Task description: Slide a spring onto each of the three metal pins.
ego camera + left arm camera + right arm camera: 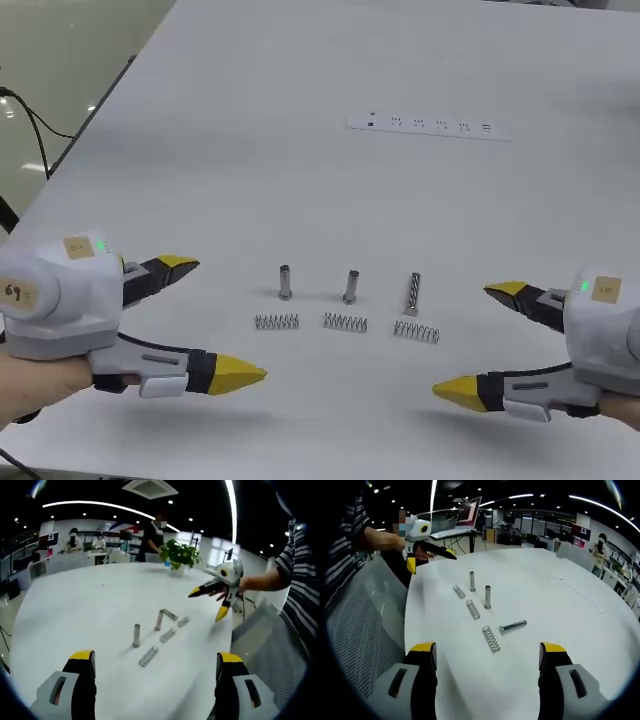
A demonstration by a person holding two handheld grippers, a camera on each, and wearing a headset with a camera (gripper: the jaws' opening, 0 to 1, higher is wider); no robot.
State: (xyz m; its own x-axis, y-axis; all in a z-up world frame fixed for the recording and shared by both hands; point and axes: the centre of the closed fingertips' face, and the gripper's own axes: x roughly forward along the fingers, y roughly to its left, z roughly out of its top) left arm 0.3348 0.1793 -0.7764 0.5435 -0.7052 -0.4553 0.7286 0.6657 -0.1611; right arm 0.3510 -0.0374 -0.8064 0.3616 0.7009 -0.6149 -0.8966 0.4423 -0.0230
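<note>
On the white surface [300, 180], left gripper [225, 320] and right gripper [465, 340] flank the work, both with jaws wide apart and empty. Between them stand the left pin [285, 282] and middle pin [351, 286]. The right pin [414, 293] lies flat, its long axis pointing away from the person. Three springs [345, 322] lie crosswise just in front of the pins. The right gripper is nearer the fallen pin, so that pin probably needs righting first.
</note>
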